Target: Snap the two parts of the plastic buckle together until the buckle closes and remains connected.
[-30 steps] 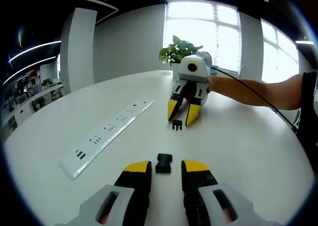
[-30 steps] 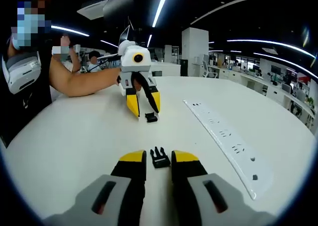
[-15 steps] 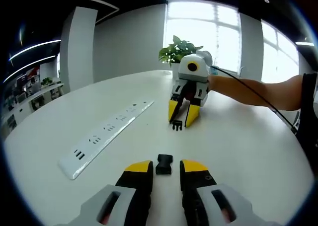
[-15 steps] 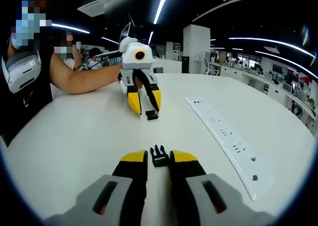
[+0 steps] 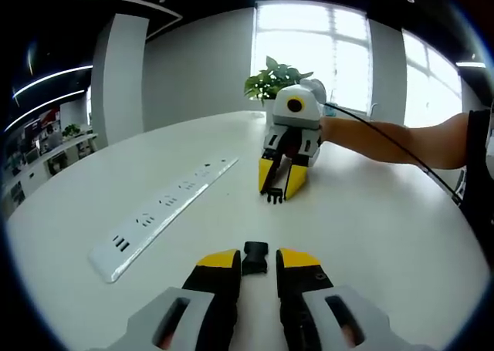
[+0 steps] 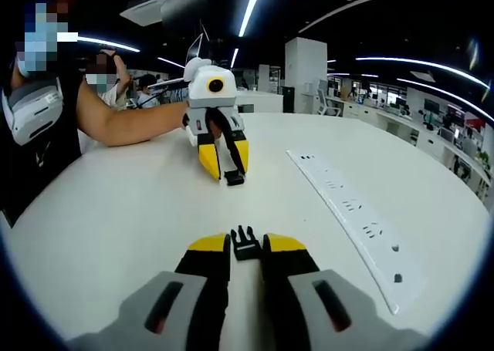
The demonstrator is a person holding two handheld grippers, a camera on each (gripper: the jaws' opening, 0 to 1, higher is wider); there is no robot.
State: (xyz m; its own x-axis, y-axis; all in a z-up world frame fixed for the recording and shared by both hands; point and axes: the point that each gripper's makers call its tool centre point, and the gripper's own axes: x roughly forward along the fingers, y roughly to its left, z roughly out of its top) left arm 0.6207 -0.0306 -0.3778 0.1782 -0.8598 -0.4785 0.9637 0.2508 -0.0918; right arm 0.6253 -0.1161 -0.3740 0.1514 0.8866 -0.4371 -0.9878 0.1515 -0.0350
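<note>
Long white power strip [image 5: 166, 212] lies on the round white table [image 5: 386, 227], well left of both buckle pieces; nothing between them. Left gripper view: green potted plant [image 5: 272, 79] behind the right gripper [image 5: 276, 187], bright window behind. Right gripper view instead shows office desks. Black plastic socket half [image 5: 255, 257] sits between the left gripper [image 5: 257, 264] tips, jaws narrowed, contact unclear. Black pronged half [image 6: 245, 244] sits between the right gripper's tips, likewise.
</note>
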